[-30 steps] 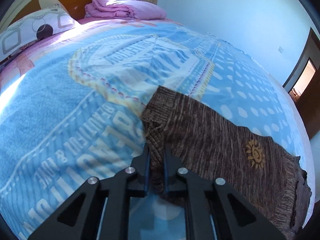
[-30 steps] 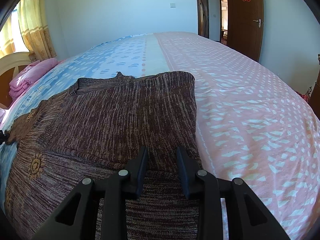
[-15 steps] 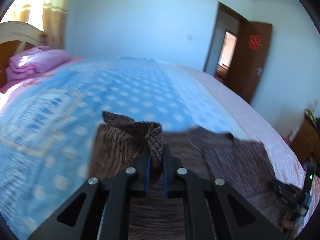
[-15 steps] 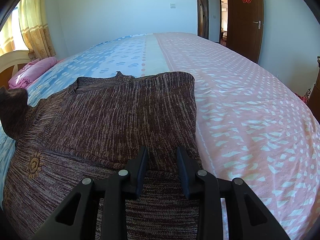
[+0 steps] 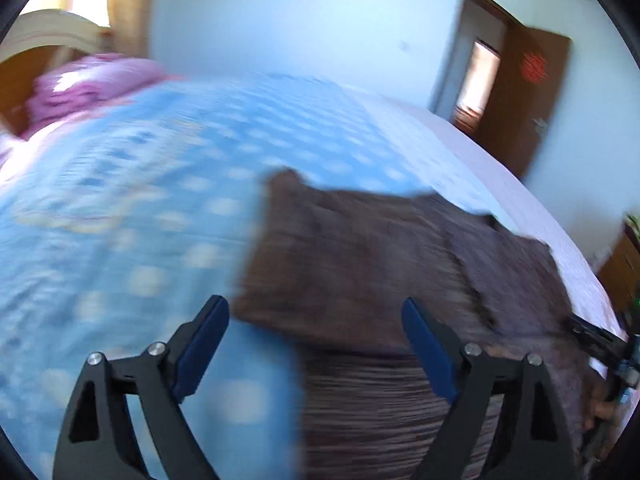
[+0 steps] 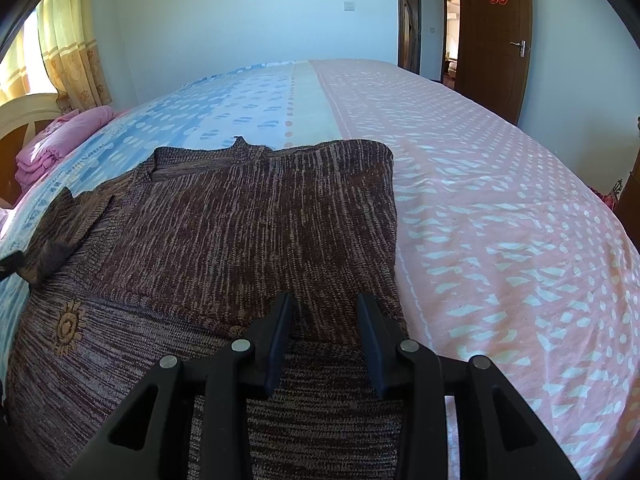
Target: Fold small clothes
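A brown knitted sweater (image 6: 240, 240) with a small sun motif lies on the bed, its right side folded in over the body. Its left sleeve (image 6: 68, 220) now lies folded inward over the body too. The left wrist view is blurred; there the sweater (image 5: 380, 280) fills the lower right. My left gripper (image 5: 316, 320) is wide open and empty just above the folded sleeve. My right gripper (image 6: 324, 312) is open and empty, low over the sweater's near right part. It shows in the left wrist view (image 5: 600, 344) at the right edge.
The bed cover is blue with white dots on the left (image 5: 120, 240) and pink on the right (image 6: 500, 200). A folded pink quilt (image 6: 60, 140) lies by the wooden headboard (image 5: 24, 68). A brown door (image 6: 492, 32) stands at the far right.
My left gripper carried the sleeve inward over the sweater, then opened wide and let it go. The sleeve now lies on the body. The right gripper has not moved.
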`<state>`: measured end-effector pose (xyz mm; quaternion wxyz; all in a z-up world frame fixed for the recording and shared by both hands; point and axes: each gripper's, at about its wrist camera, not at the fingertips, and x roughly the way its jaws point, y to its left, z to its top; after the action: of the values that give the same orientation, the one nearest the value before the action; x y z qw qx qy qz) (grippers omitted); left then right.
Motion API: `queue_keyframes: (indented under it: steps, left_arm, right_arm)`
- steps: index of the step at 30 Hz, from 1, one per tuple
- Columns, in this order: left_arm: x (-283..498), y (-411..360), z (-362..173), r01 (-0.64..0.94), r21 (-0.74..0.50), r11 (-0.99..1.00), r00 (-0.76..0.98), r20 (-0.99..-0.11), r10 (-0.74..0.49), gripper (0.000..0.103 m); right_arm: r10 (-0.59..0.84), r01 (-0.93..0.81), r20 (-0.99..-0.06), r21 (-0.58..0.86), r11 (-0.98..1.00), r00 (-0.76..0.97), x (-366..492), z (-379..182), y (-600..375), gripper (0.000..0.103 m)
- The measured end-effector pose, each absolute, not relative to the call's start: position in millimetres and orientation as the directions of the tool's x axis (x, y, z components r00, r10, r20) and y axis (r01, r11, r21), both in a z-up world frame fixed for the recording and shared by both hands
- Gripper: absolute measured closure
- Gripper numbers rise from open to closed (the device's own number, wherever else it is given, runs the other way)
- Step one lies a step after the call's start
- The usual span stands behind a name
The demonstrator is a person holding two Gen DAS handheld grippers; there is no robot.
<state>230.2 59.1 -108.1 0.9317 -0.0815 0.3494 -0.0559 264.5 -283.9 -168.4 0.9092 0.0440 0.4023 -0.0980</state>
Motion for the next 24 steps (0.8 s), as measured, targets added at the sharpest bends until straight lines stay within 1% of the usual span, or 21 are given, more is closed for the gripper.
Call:
queue_keyframes:
  steps: [1, 3, 4, 6, 8, 10, 12, 13, 15, 17, 18, 19, 20, 22, 24]
  left_arm:
    - [231.7, 68.9, -110.0, 0.010, -0.175, 0.985, 0.756, -0.644, -0.122, 0.012]
    - [238.2, 87.6, -117.7, -0.068, -0.150, 0.986, 0.756, -0.653, -0.047, 0.012]
    - [242.0, 94.1, -123.8, -0.106, -0.147, 0.983, 0.747, -0.664, -0.019, 0.012]
    - [247.1, 104.7, -136.5, -0.153, -0.171, 0.973, 0.718, -0.696, -0.010, 0.013]
    - [248.7, 109.4, -140.6, -0.156, -0.230, 0.961, 0.703, -0.709, -0.055, 0.013]
    - [246.6, 113.9, -141.6, -0.171, -0.258, 0.951, 0.706, -0.706, -0.065, 0.013]
    - [247.2, 119.0, -144.7, -0.187, -0.296, 0.937, 0.700, -0.709, -0.085, 0.013]
    - [246.3, 122.9, -145.8, -0.188, -0.309, 0.932, 0.703, -0.705, -0.091, 0.013]
    - [244.9, 122.0, -145.6, -0.187, -0.313, 0.931, 0.710, -0.698, -0.092, 0.013]
    - [246.8, 122.0, -147.3, -0.187, -0.305, 0.934, 0.709, -0.700, -0.086, 0.012]
    - [247.9, 122.6, -148.4, -0.187, -0.306, 0.933, 0.711, -0.698, -0.087, 0.012]
    - [247.7, 122.9, -148.2, -0.187, -0.314, 0.931, 0.713, -0.695, -0.092, 0.012]
    - [249.1, 124.1, -149.2, -0.187, -0.325, 0.927, 0.716, -0.691, -0.098, 0.012]
    - [246.7, 126.1, -148.9, -0.187, -0.349, 0.918, 0.722, -0.683, -0.113, 0.012]
    - [246.1, 127.9, -148.4, -0.185, -0.355, 0.916, 0.725, -0.679, -0.117, 0.012]
  right_arm:
    - [-0.125, 0.229, -0.737, 0.041, 0.973, 0.664, 265.4, -160.8, -281.0, 0.067]
    - [0.000, 0.191, -0.689, 0.201, 0.961, 0.724, 266.3, -143.4, -269.2, 0.066]
    - [0.056, 0.162, -0.666, 0.262, 0.952, 0.744, 269.7, -136.5, -259.7, 0.064]
    - [0.175, 0.073, -0.632, 0.347, 0.935, 0.755, 287.0, -125.8, -229.0, 0.047]
    - [0.274, -0.016, -0.621, 0.387, 0.922, 0.735, 311.9, -123.4, -193.2, 0.046]
    - [0.319, -0.076, -0.645, 0.375, 0.924, 0.695, 340.9, -130.5, -155.2, 0.046]
    - [0.318, -0.097, -0.690, 0.339, 0.936, 0.650, 365.6, -145.4, -123.8, 0.046]
    - [0.307, -0.098, -0.717, 0.318, 0.943, 0.625, 377.5, -155.9, -108.9, 0.046]
    - [0.241, -0.080, -0.768, 0.242, 0.967, 0.594, 393.1, -174.8, -86.8, 0.046]
    - [0.195, -0.092, -0.770, 0.176, 0.980, 0.608, 395.2, -183.4, -71.5, 0.047]
    - [0.179, -0.105, -0.768, 0.145, 0.984, 0.614, 395.1, -183.0, -66.2, 0.057]
    - [0.177, -0.122, -0.772, 0.129, 0.984, 0.611, 395.9, -181.5, -62.3, 0.068]
    - [0.180, -0.133, -0.776, 0.125, 0.983, 0.605, 396.1, -180.7, -60.5, 0.097]
    - [0.171, -0.146, -0.772, 0.102, 0.984, 0.612, 394.0, -176.2, -59.3, 0.097]
    - [0.169, -0.156, -0.749, 0.088, 0.984, 0.641, 390.0, -163.7, -62.9, 0.098]
